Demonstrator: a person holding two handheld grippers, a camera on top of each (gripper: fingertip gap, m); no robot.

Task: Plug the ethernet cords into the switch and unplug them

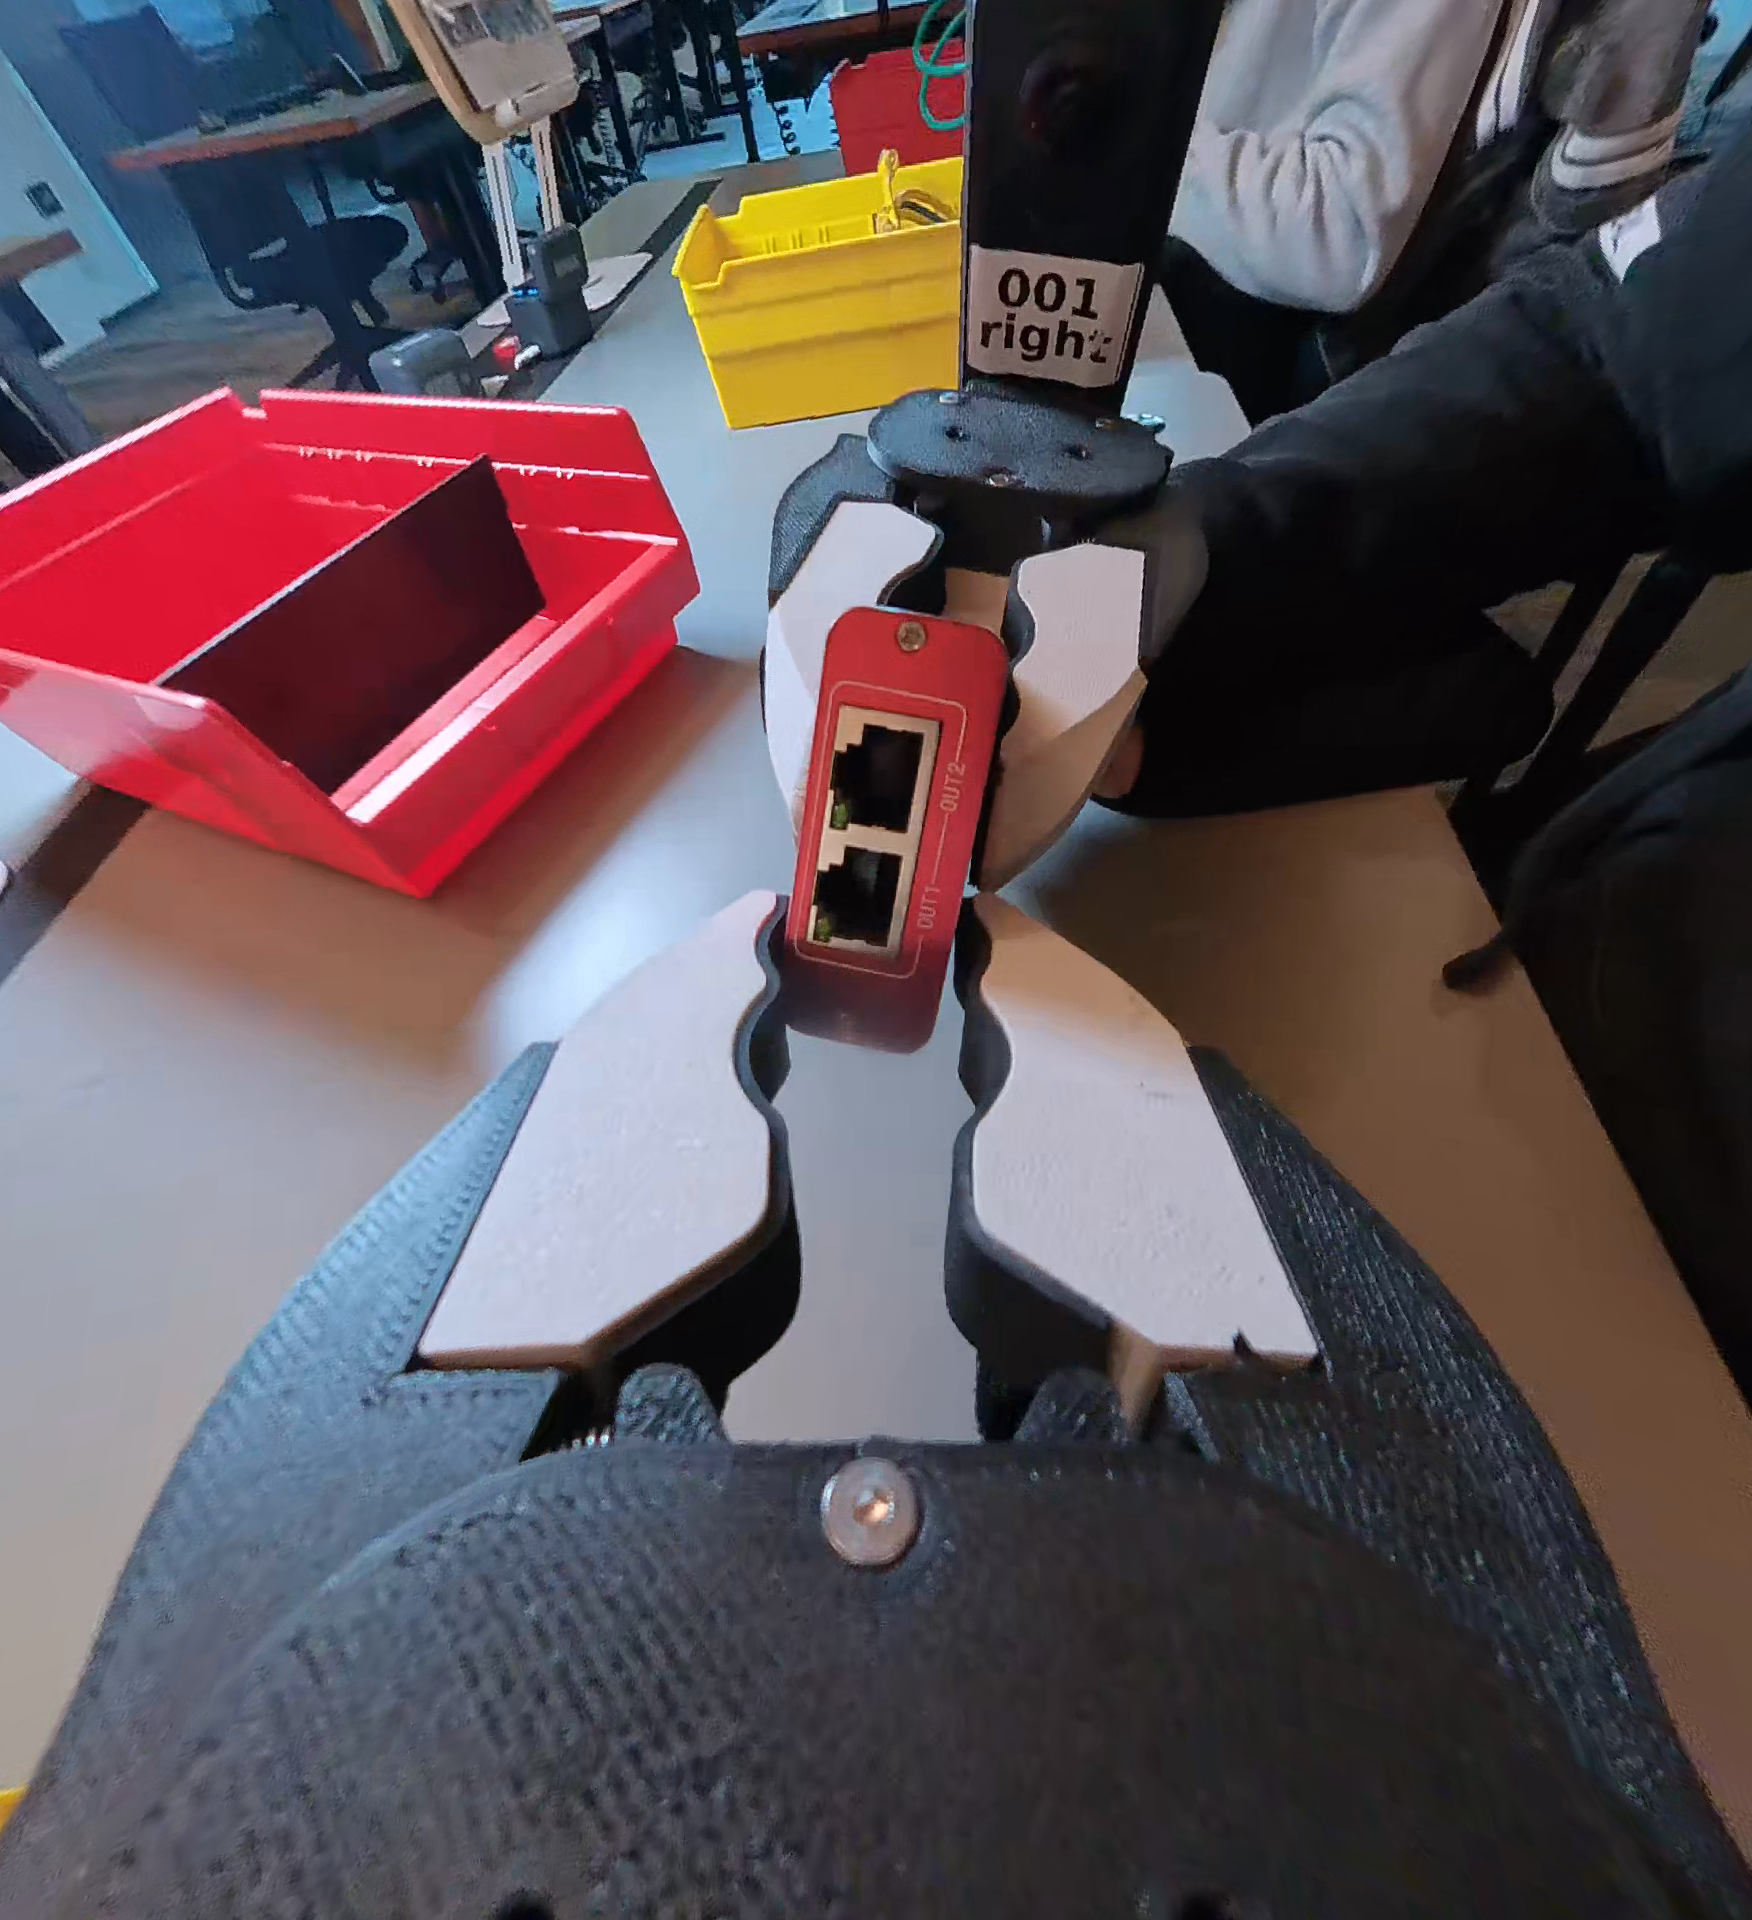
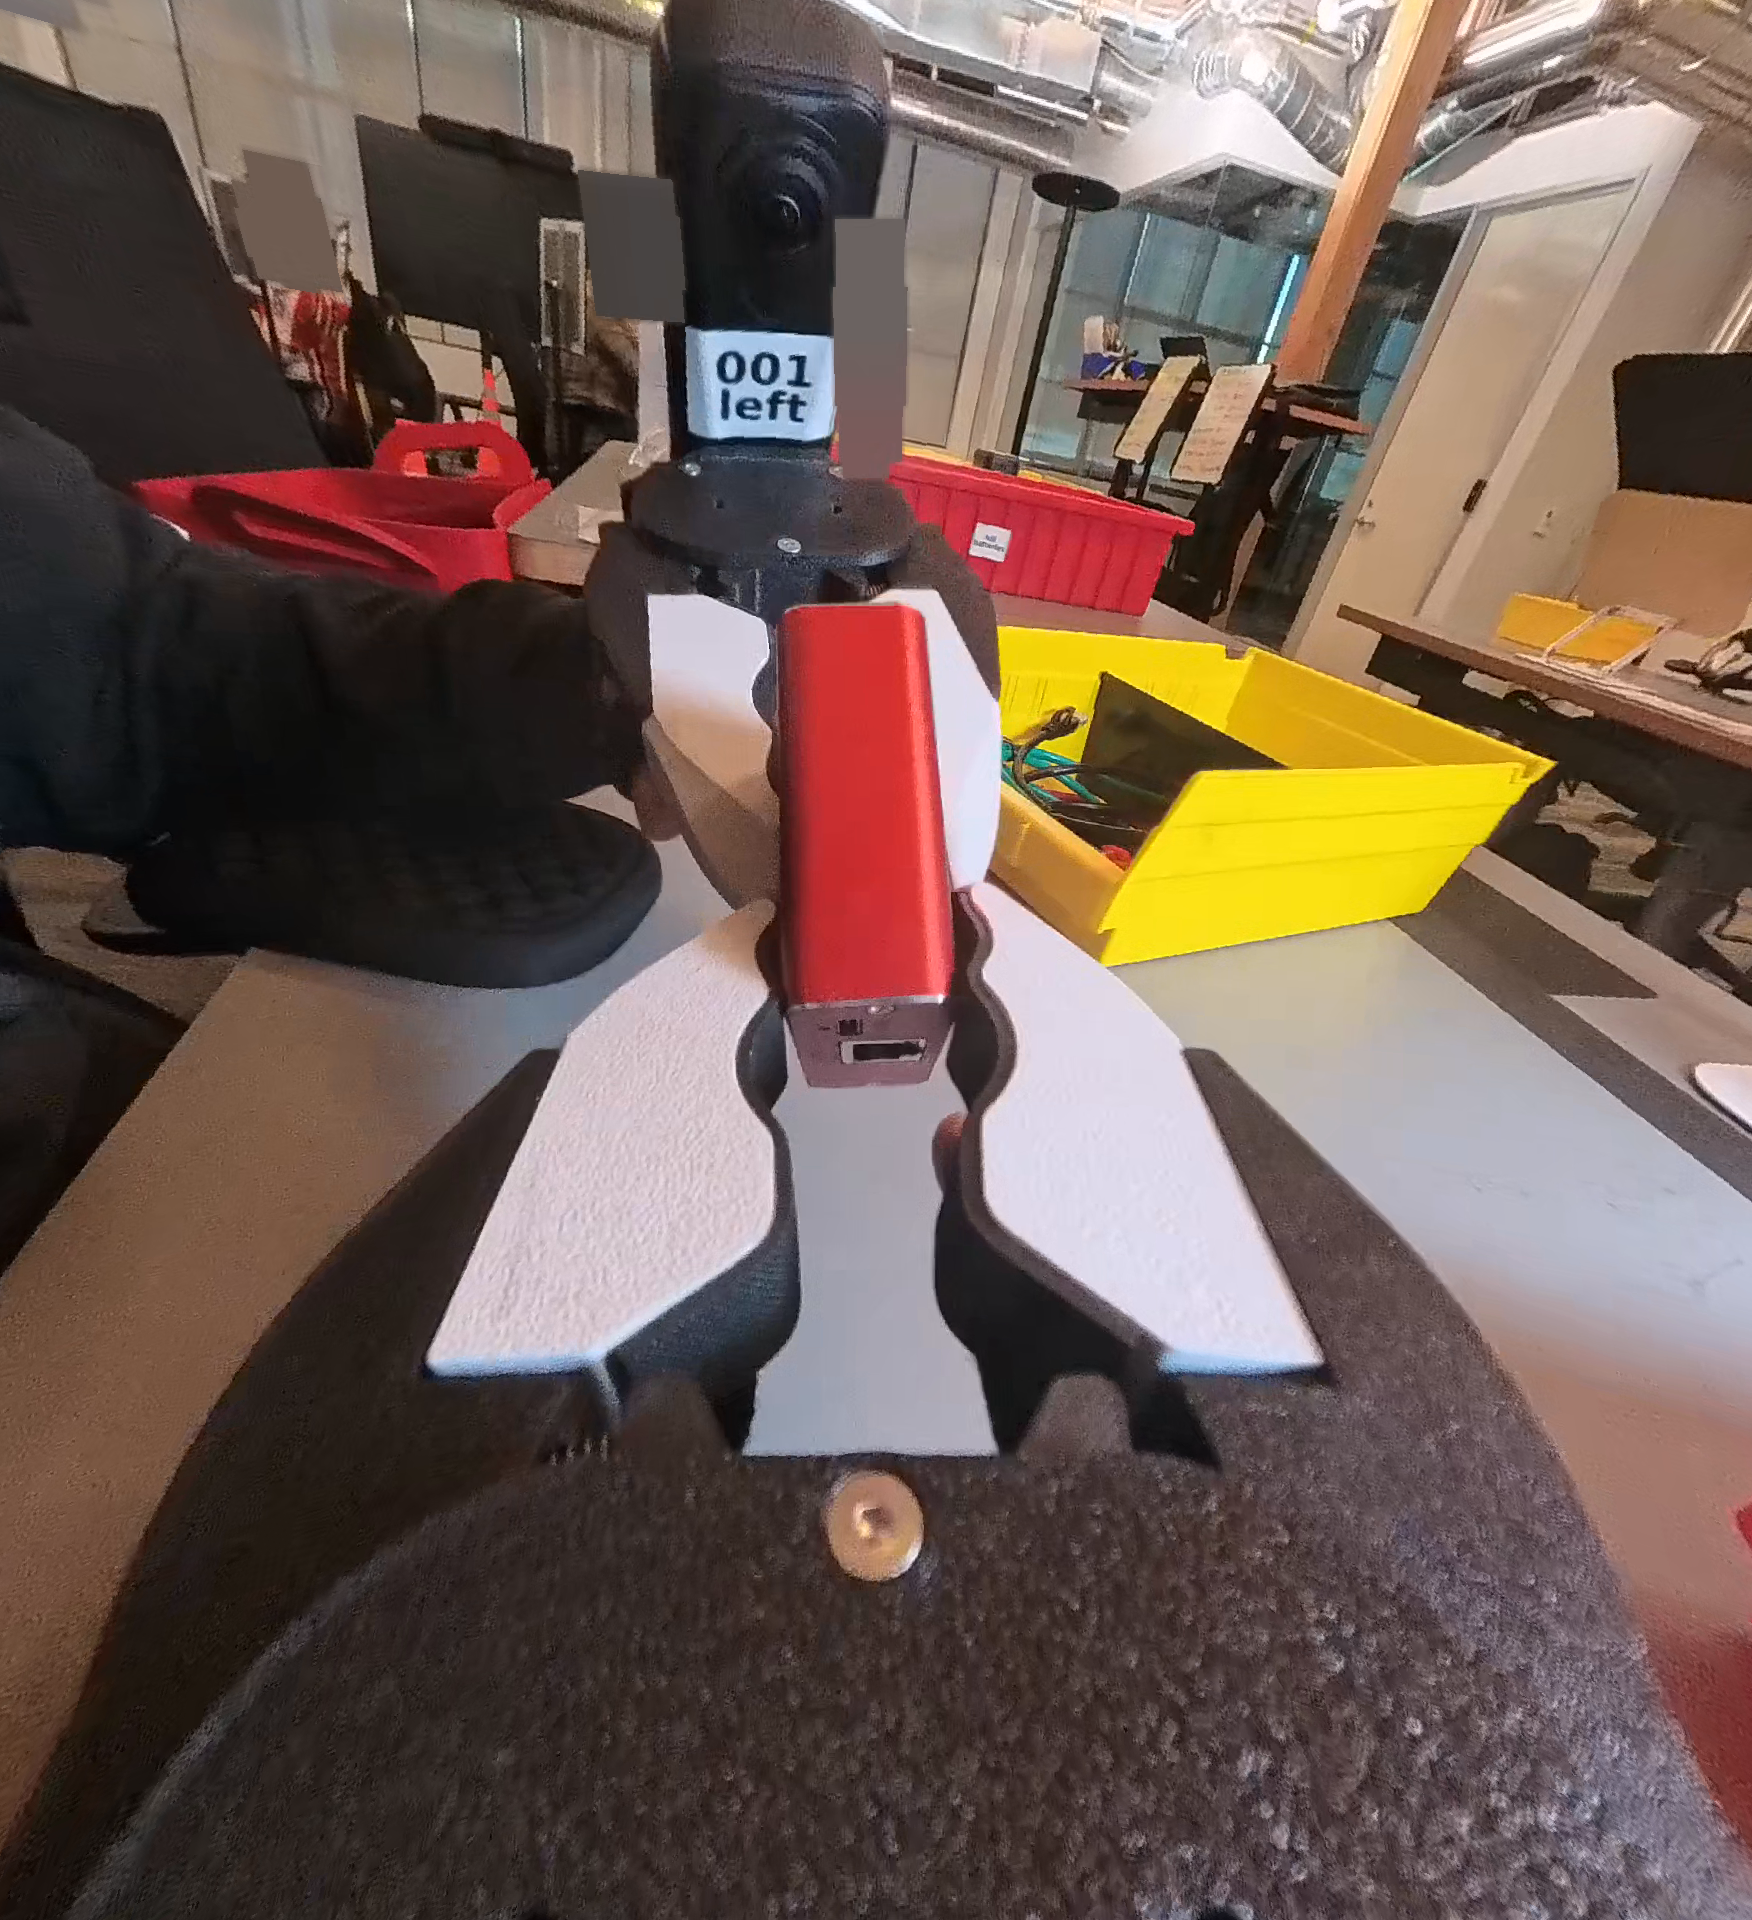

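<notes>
Left wrist view — left gripper (image 1: 867,925) | right gripper (image 2: 867,925) — both clamp red switch (image 1: 887,821)

A red bin (image 1: 332,665) with a black divider (image 1: 384,623) sits left of frame on the grey bench (image 1: 228,1091), a yellow bin (image 1: 810,301) behind.

switch (image 1: 877,831): red metal box | both twin ports empty | held above table between fingers

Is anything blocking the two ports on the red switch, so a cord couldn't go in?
Nothing visible. Both ports on the red switch are empty and face the left claw; the right claw grips its far end. No cord is held.
</notes>
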